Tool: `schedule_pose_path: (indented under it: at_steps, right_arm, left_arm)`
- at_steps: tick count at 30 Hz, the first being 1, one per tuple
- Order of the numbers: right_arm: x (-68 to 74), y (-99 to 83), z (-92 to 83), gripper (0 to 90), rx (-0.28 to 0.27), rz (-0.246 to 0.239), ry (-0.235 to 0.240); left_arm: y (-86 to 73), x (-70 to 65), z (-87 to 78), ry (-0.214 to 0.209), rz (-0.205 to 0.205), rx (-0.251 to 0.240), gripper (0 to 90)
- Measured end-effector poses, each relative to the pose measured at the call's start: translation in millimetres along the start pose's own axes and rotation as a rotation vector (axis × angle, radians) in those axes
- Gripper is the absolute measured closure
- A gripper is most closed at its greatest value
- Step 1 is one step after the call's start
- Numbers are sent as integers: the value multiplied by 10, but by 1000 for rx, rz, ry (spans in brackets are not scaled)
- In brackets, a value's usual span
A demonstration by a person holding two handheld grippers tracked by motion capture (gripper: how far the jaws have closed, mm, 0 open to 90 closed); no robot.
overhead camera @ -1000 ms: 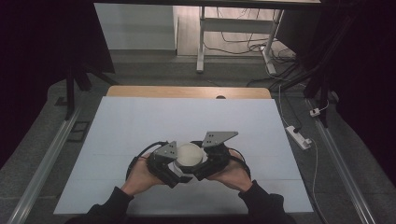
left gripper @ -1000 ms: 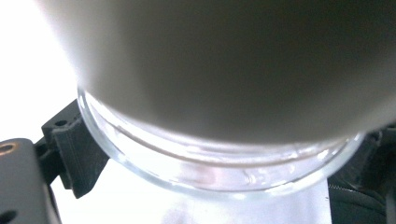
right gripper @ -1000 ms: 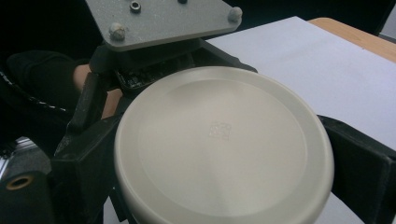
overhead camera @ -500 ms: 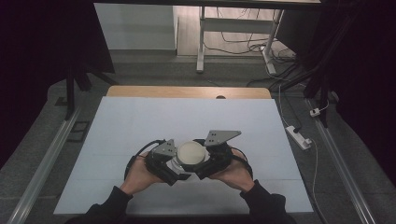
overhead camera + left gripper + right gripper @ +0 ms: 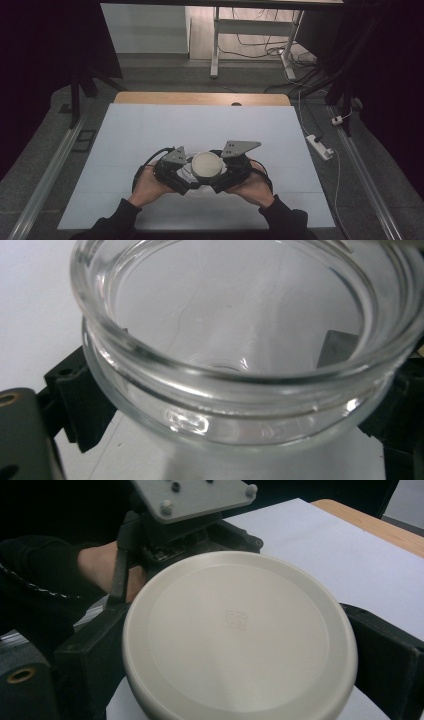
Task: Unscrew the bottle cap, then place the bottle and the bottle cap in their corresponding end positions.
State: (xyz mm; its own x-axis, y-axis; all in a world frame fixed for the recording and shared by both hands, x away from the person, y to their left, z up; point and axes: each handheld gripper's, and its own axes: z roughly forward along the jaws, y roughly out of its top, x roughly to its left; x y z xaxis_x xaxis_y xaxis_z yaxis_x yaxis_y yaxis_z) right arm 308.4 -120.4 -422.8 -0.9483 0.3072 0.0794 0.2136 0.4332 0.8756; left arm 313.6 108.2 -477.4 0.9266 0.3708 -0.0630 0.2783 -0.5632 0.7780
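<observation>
Near the front edge of the white table, between your two hands, sits the work: a clear glass jar held by your left gripper, and a cream-coloured round lid held by your right gripper.

From the high view, the two grippers angle in toward each other and meet at the lid, which lies flat, face up, midway between them. Most of the jar is hidden beneath the lid from that angle — only a sliver of glass shows at the lid's left side.

Your left gripper view looks into the jar's open mouth from close up. The thick threaded rim fills most of the frame, and the black jaws stand on either side of the glass body below the rim, pressed to it: your left tongs are clamped on the jar. A pale edge at the top right corner may be the lid, but you cannot tell for sure.

Your right gripper view shows the lid seated between the two black jaws, one at each side of its rim and touching it — your right tongs are clamped on the lid. Just behind it sit your left hand and the grey plate of the other gripper.
</observation>
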Motion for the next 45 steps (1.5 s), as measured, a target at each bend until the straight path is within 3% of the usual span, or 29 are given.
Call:
schedule_pose_path:
  at_steps: [9, 14, 24, 31, 45]
  right_arm:
    - [45, -34, -30, 73, 14, -9, -4]
    - [56, -59, -60, 73, 9, 5, -4]
    - [119, -79, -95, 73, -1, -13, -3]
    - [150, -115, -97, 73, 2, -18, -6]
    - [195, -238, -63, 73, 10, -4, -10]
  left_arm:
    - [-4, 62, -22, 29, -32, -10, 78]
    - [-3, 100, -20, 38, -39, -7, 78]
    - [22, 163, -8, 62, -50, -3, 78]
    - [50, 210, -23, 77, -67, -24, 78]
    - [161, 315, 3, 98, -65, -37, 78]
